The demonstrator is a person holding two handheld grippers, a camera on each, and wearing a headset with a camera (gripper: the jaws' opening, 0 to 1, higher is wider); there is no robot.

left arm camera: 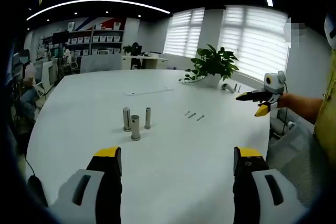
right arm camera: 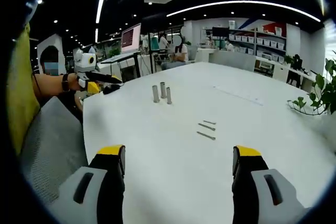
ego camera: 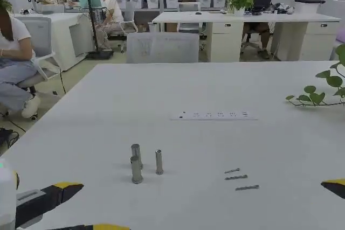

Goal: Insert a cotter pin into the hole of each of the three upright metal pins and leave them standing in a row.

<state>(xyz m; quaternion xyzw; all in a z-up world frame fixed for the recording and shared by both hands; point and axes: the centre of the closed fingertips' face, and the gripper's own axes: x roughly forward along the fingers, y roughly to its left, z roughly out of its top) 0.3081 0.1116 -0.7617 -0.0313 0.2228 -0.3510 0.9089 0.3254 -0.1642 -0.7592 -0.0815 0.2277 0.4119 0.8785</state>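
The left gripper (left arm camera: 176, 156) is holding its yellow-tipped jaws spread wide apart, with nothing between them. The right gripper (right arm camera: 177, 153) is doing the same, its jaws wide apart and empty. Both are hanging back at the near edge of the white table (ego camera: 280, 149), the left one at the near left and the right one at the near right, well apart from each other and from the parts.

Out past the jaws, the three metal pins (ego camera: 136, 169) are standing upright near the middle of the table. They are bunched in a tight cluster rather than a line: two are sitting almost one behind the other, and the third is standing just to their right. No cotter pin is sitting in any of them.

The three cotter pins (ego camera: 236, 177) are lying flat on the table to the right of the metal pins, close together but not touching, stepping from far left to near right.

Farther out, a white power strip (ego camera: 215, 116) is lying across the table. A trailing plant (ego camera: 318, 96) is reaching in from the far right, and a grey chair (ego camera: 161, 47) is standing at the far edge.
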